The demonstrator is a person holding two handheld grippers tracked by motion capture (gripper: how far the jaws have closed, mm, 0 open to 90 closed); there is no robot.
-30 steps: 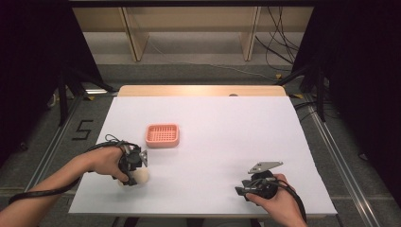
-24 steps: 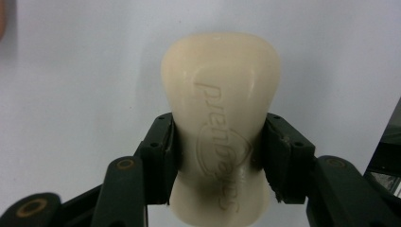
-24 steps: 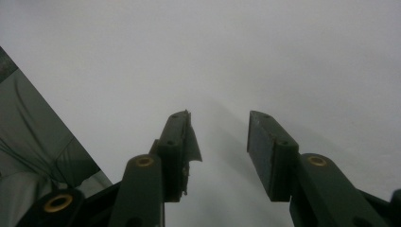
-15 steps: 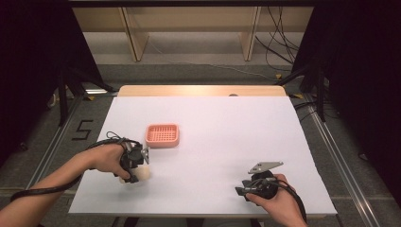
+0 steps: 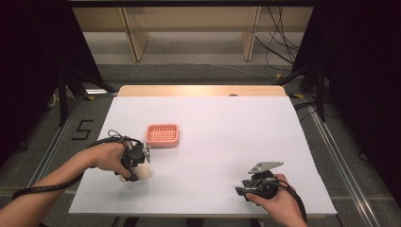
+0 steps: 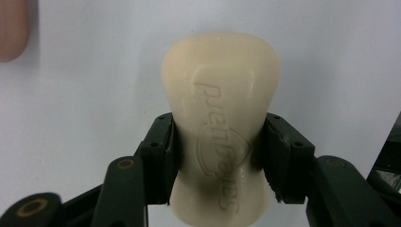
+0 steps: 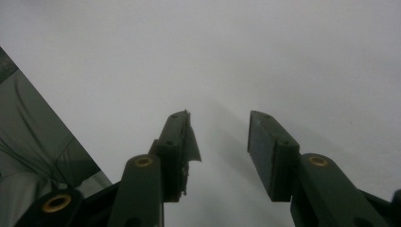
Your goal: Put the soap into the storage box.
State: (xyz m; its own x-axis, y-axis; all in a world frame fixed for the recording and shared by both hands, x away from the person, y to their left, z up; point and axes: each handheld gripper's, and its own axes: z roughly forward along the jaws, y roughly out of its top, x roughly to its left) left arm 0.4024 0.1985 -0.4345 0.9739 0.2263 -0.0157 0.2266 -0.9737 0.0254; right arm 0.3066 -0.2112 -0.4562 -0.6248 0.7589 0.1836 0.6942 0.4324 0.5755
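A: Quick status. Left gripper (image 5: pixel 137 163)?

B: Clamped on the soap bar (image 6: pixel 222 123). In the left gripper view both pads (image 6: pixel 163 156) press the bar's narrow waist, one on each side, and the rounded top sticks out past the jaw tips. Embossed lettering faces the camera.

A: Lifted or on the table?

B: Can't tell for sure. In the high view the soap (image 5: pixel 142 173) sits right under the claw, low over the white table (image 5: pixel 227 142); whether it touches I can't say.

A: Where's it going, you reckon?

B: Best guess, the pink soap dish (image 5: pixel 162 135). It's just ahead of the left claw, slightly toward the table's middle, apart from it, nothing in it. A pink edge (image 6: pixel 12 28) also peeks in off to the side of the jaws in the left gripper view.

A: Right gripper (image 5: pixel 246 189)?

B: Jaws apart, nothing between them, just bare table ahead (image 7: pixel 222 156). Parked near the front edge, well apart from the soap and the dish.

A: So progress?

B: Grasp looks done, so early to middle. Left to do, as I judge it: carry the bar the short way to the dish, set it in, let go. Right hand seems idle.
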